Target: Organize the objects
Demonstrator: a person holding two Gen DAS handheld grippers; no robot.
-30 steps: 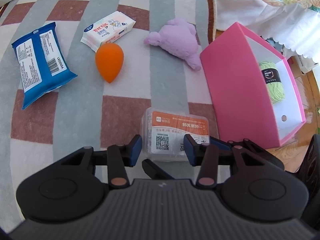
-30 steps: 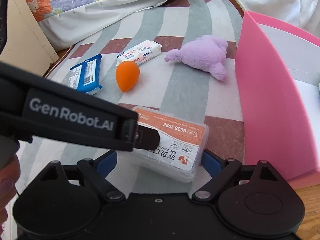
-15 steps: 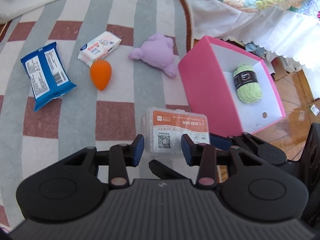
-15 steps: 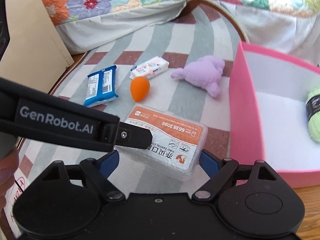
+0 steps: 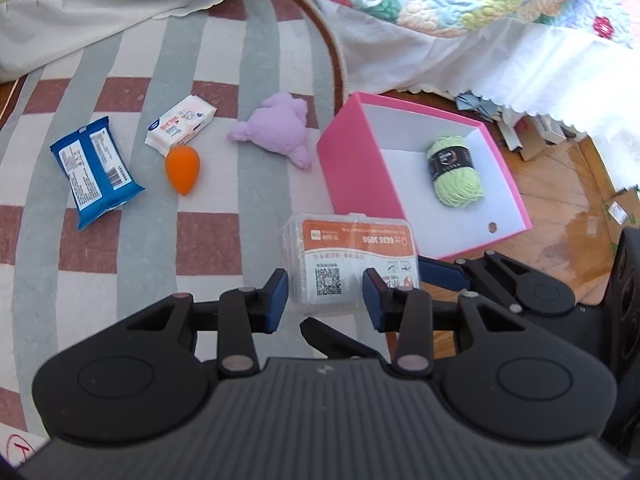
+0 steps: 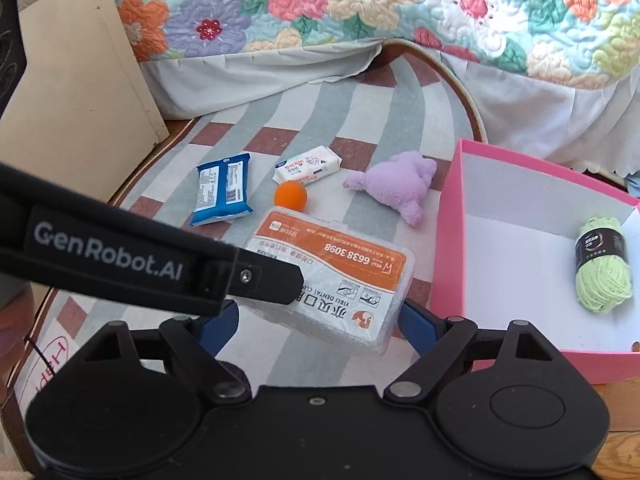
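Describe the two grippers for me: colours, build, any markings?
Both are matte black plastic with blue pads on the fingers. The left gripper has a ribbed housing, round side discs and metal pivot pins. The right gripper looks alike. White "GenRobot.AI" lettering runs along the left one's side.

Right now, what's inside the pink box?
One skein of green yarn lies on the white floor of the pink box, near its far side. The near wall hides the floor strip just behind it in both views.

Light: bright daylight, sunlit floor (image 5: 568,200) right of the jaws.
Glare: bed skirt (image 5: 540,64) washed white beyond the jaws.
Focus: sharp centre.
Edges: fisheye bending, dark corners.
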